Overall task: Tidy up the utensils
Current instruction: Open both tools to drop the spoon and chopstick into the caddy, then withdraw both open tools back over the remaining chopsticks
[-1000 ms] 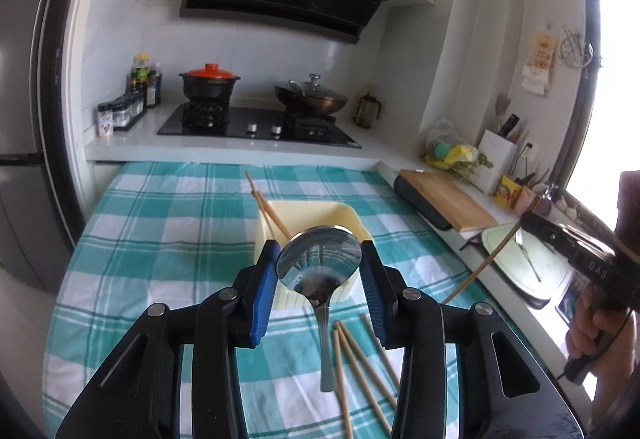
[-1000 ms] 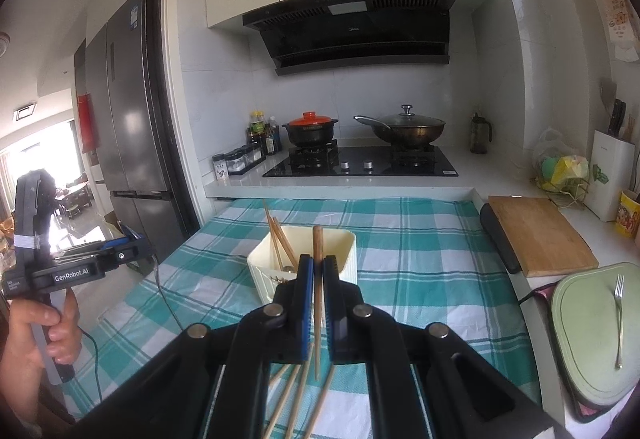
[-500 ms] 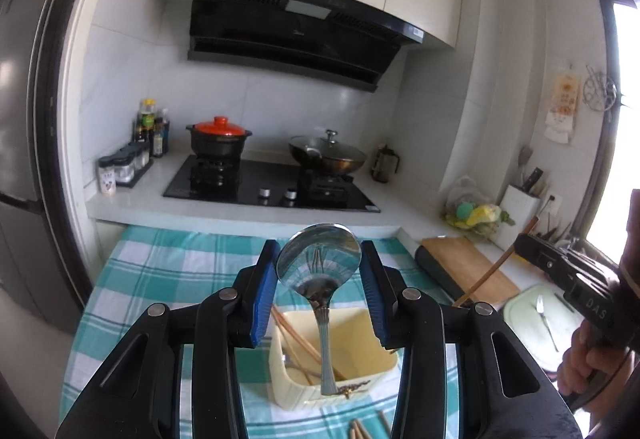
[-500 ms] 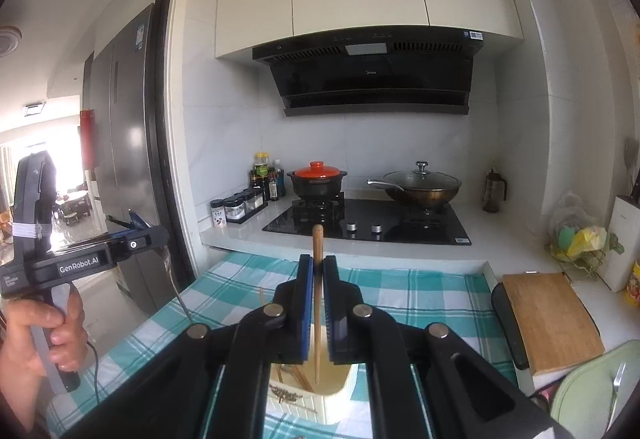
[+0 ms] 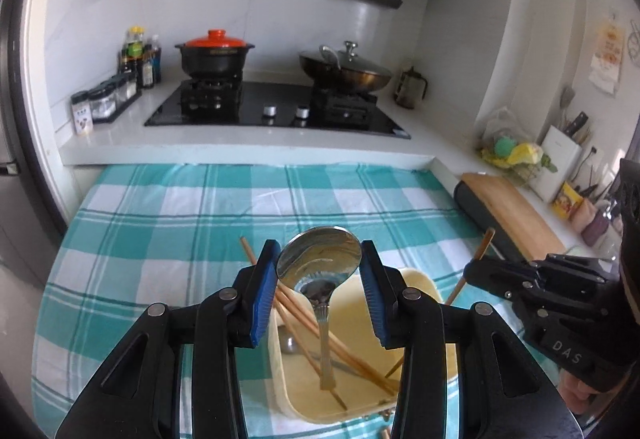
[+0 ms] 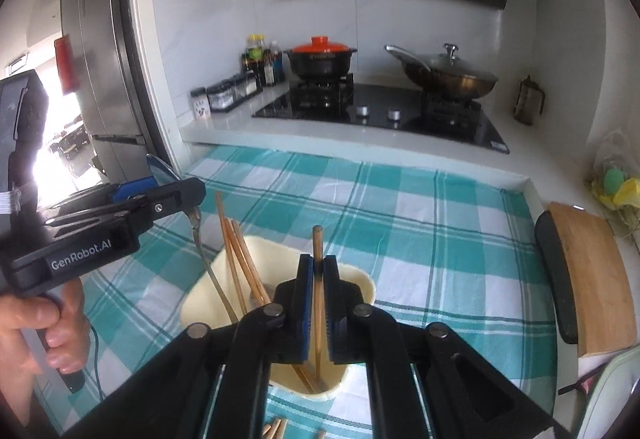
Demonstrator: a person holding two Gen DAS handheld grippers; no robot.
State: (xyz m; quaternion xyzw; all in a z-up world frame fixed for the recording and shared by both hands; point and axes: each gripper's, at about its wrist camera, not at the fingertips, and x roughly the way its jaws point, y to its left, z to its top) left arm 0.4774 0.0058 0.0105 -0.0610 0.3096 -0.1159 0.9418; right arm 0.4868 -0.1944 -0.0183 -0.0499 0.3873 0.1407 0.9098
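Both grippers have been carried in over the bin [image 5: 424, 279] within the last second, so that the utensils once held short of it are now poised above its mouth; two drops into the bin appear to be at hand.

To the left of the bin, the left gripper [image 5: 319, 271] is seen with its jaws set at a middling width, the blue pads pressed on either side of the spoon [image 5: 320, 257] bowl. The handle is hung down into the bin, its tip near the floor, among the chopsticks [image 5: 304, 309] already leaned inside. At the centre, those sticks are propped against the bin's far-left wall. To the right, the right gripper [image 6: 319, 271] is clamped narrow on a single chopstick [image 6: 318, 239], held upright with its lower end inside the bin.

From the left wrist, the bin's floor is laid open: another metal utensil is shown lying flat under the sticks, and loose stick ends are glimpsed on the cloth [image 5: 160, 223] just before the bin. From the right wrist, the floor is hidden by the fingers, but the spoon's handle is shown entering over the bin's left rim, and a hand [image 6: 44, 323] is seen on the left gripper's grip. More loose sticks are shown on the cloth at that view's lower edge, so sorting is judged unfinished.
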